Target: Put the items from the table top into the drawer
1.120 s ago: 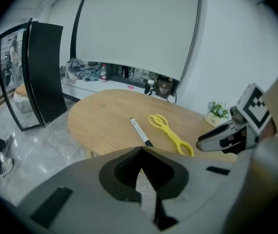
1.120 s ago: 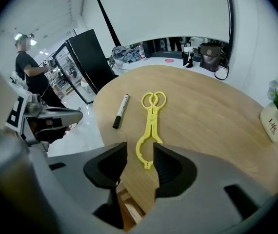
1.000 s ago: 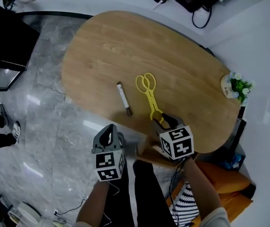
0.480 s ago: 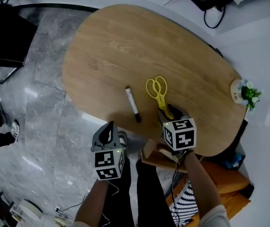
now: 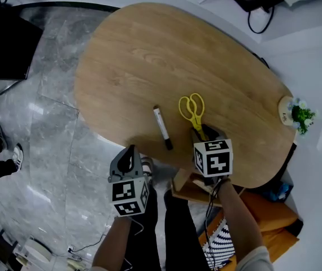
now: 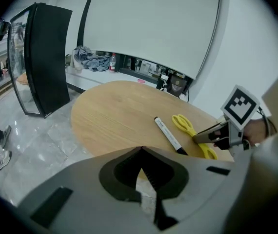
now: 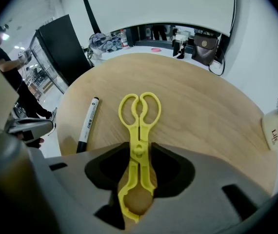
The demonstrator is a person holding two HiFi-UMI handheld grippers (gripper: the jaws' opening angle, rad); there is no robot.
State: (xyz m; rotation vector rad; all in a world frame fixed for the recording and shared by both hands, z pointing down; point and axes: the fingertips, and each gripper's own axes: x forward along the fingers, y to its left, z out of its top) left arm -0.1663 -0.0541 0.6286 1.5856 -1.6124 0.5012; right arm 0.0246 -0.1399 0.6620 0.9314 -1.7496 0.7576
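Yellow scissor-shaped tongs (image 5: 193,110) lie flat on the oval wooden table (image 5: 149,49), finger loops pointing away from me. My right gripper (image 5: 201,133) points steeply down over their near half. In the right gripper view the tongs (image 7: 139,126) run between the jaws, which have just been closing; a sliver of table still shows beside the tongs. A black-and-white marker (image 5: 162,128) lies left of the tongs. My left gripper (image 5: 130,154) hangs off the table's near edge with its jaws together and nothing in them.
A small potted plant (image 5: 296,113) stands at the table's right end. A wooden piece (image 5: 183,188) juts out under the near edge, with orange items (image 5: 268,210) beside it. A black cabinet (image 5: 3,44) stands at left, and a person's shoes (image 5: 8,148) are on the marble floor.
My right gripper has come down over the tongs' near half and its jaws have narrowed around them. The left gripper has shifted a little beside the table edge.
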